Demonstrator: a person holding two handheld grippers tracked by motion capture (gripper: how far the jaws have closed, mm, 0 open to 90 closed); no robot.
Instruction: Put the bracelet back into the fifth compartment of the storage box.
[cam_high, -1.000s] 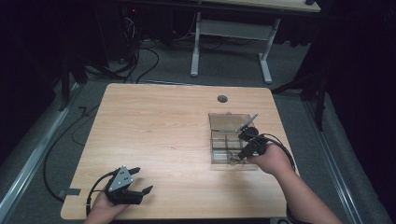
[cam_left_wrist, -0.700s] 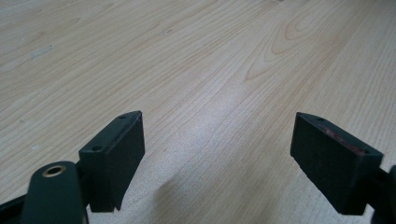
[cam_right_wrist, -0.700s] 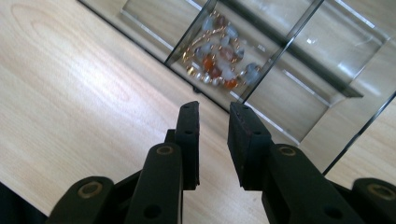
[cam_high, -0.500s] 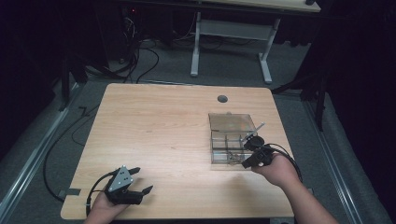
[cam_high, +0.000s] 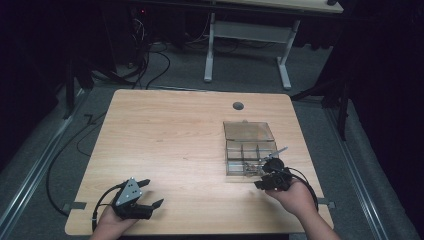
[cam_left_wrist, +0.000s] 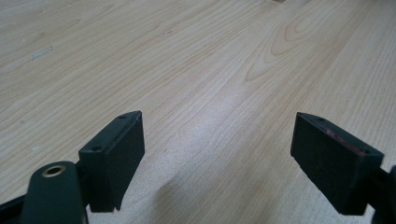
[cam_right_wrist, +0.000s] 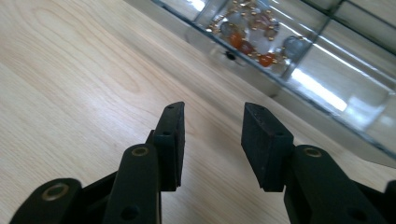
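A clear plastic compartment box (cam_high: 249, 131) stands on the right half of the wooden table with its lid tipped back. A string of orange, white and gold beads (cam_right_wrist: 252, 28) lies in a front compartment (cam_high: 248, 168). My right gripper (cam_high: 263, 177) rests low over the table just in front of the box's near wall (cam_right_wrist: 261, 81). Its jaws have just been opening and nothing is between them (cam_right_wrist: 214, 114). My left gripper (cam_high: 152, 193) sits near the front left edge, wide open over bare wood (cam_left_wrist: 219, 126).
The table (cam_high: 170, 135) has a round cable hole (cam_high: 238, 106) near its far edge. A thin silvery piece (cam_high: 280, 150) sticks out at the box's right side. Behind the table stand a white desk frame (cam_high: 247, 37) and floor cables (cam_high: 150, 60).
My right gripper has drawn back from above the box toward the near edge and sunk lower, and its jaws stand wider. The left gripper has stayed put.
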